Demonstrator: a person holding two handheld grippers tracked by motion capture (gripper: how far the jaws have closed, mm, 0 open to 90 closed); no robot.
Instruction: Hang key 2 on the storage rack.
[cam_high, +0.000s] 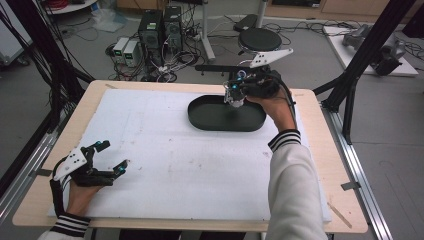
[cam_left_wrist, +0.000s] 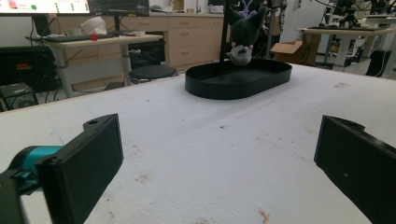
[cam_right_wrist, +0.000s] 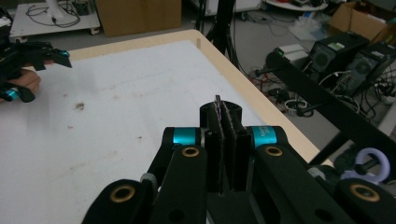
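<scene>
A small dark plush toy (cam_high: 235, 100) with a pale face hangs upside down just above the far part of a black oval tray (cam_high: 200, 122). My right gripper (cam_high: 235, 91) is shut on its upper end. In the left gripper view the toy (cam_left_wrist: 243, 35) dangles over the tray (cam_left_wrist: 219, 86). The right gripper view shows the right gripper (cam_right_wrist: 227, 112) with its pads together and a thin sliver of the toy (cam_right_wrist: 218, 103) pinched between them. My left gripper (cam_high: 112, 156) rests low at the near left of the table. It is the left gripper (cam_left_wrist: 218, 135) whose jaws stand wide open with nothing between them.
A white foam sheet (cam_high: 165, 165) covers the wooden table (cam_high: 320, 165). Black frame posts (cam_high: 370, 45) rise at both far corners. Beyond the far edge stand a round stool (cam_high: 260, 39) and computer boxes (cam_high: 160, 27) with cables on the floor.
</scene>
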